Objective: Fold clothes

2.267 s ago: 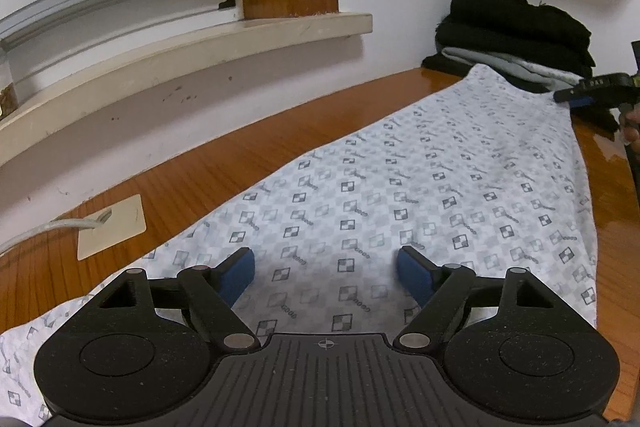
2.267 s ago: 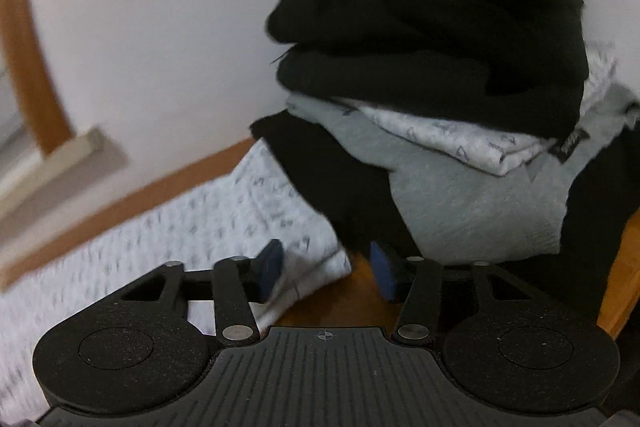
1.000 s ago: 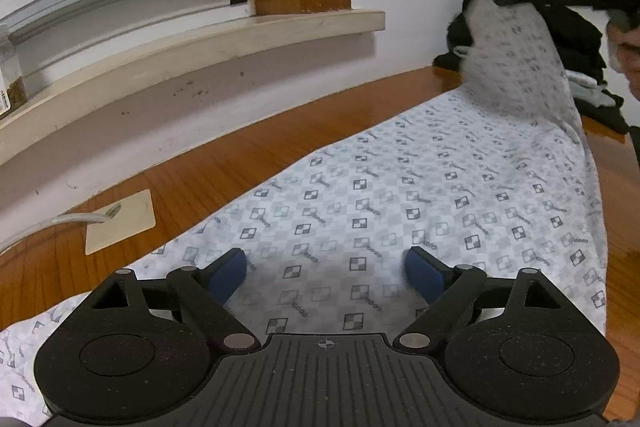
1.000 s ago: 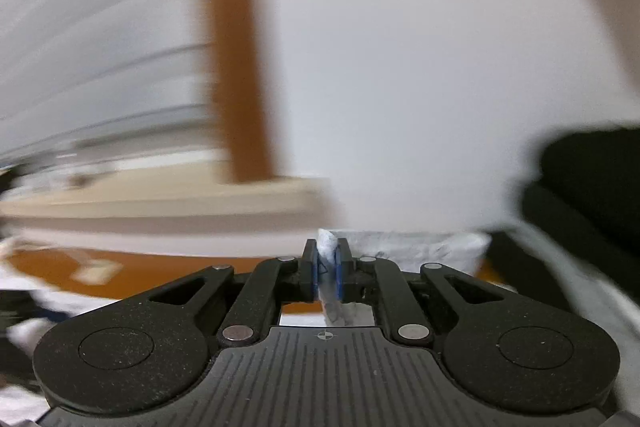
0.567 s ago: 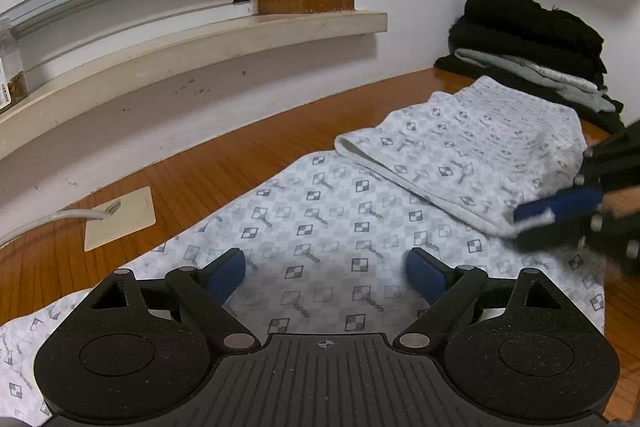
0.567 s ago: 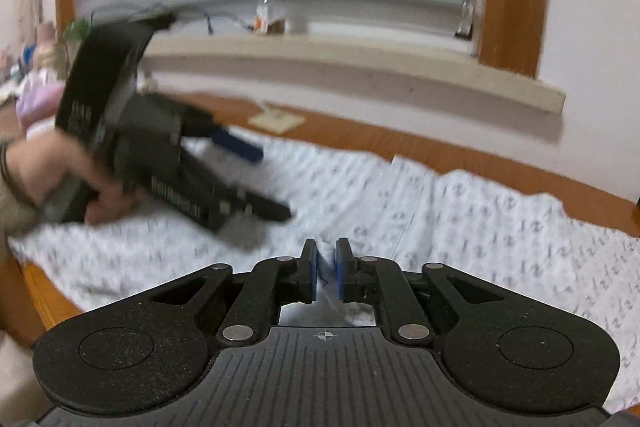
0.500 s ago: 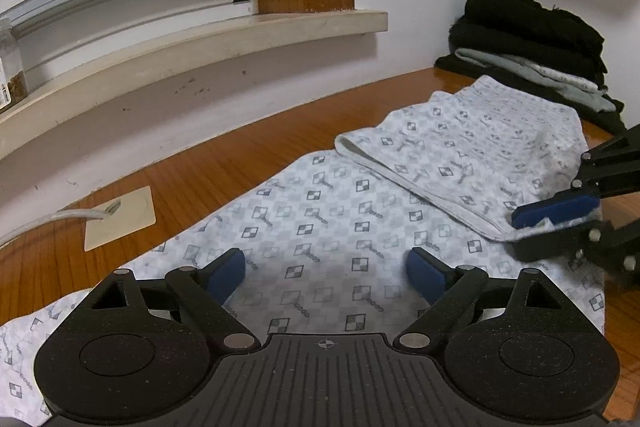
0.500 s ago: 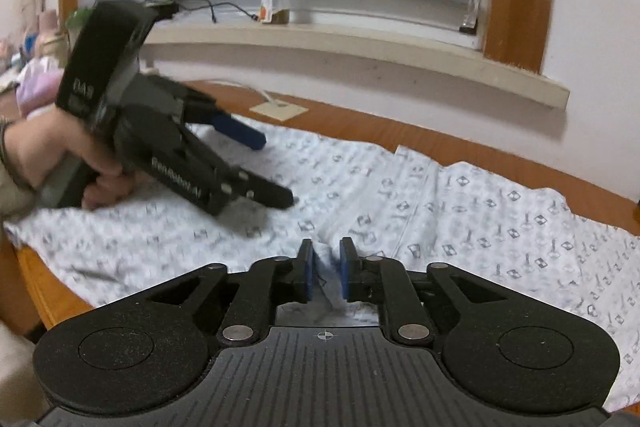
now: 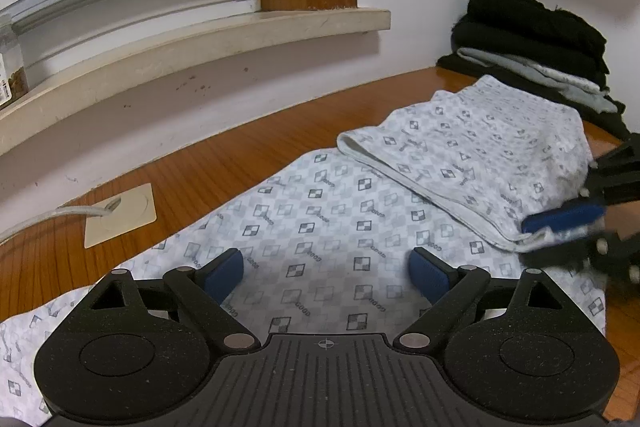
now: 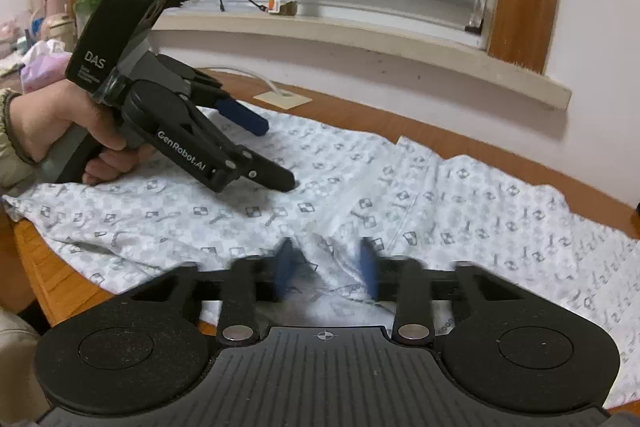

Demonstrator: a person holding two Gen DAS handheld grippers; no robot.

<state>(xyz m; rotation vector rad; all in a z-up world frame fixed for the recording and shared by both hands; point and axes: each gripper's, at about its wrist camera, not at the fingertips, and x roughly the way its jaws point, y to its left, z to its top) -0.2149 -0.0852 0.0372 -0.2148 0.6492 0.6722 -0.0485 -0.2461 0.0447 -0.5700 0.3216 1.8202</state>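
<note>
As the right gripper's (image 10: pixel 326 267) jaws, just now opening, stand narrowly apart around the folded corner of the cloth (image 10: pixel 400 187) on the table (image 9: pixel 200 179), the left gripper's (image 9: pixel 326 267) jaws gape wide above it, empty. The risk: a pad snags the corner on pulling back and drags the fold askew. The left gripper's body reads "DAS" and "GenRobot.AI".

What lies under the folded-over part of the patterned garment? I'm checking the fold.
Under the flap lies the garment's own lower layer on the wooden table. Anything between the layers is covered.
</note>
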